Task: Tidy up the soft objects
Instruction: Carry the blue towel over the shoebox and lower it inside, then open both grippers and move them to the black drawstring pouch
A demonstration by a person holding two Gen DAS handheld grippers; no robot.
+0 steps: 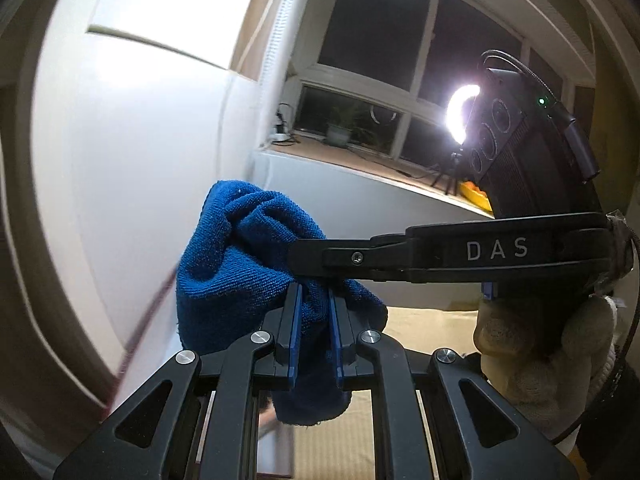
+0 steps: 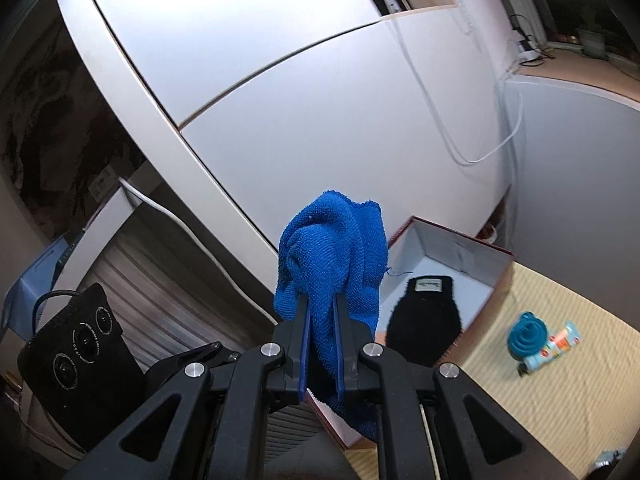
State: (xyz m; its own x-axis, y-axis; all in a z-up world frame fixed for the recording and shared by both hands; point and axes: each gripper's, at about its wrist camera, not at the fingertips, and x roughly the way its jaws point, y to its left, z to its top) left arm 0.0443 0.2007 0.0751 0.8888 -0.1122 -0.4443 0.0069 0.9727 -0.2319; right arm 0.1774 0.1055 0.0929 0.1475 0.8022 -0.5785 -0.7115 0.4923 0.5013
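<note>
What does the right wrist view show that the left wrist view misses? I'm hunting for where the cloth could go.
Only the right wrist view shows the open box with a black knit item in it, and a teal funnel on the mat. Only the left wrist view shows the window and ring light. Both show the blue cloth clamped in that view's shut gripper: left gripper, right gripper.

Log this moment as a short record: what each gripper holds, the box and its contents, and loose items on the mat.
left gripper: shut on the blue cloth
right gripper: shut on the same blue cloth, lifted clear of the surface
box: open, white inside, red rim, beside the white cabinet
box contents: black glove, labelled cuff towards the far wall
mat: teal funnel touching a small printed packet
</note>
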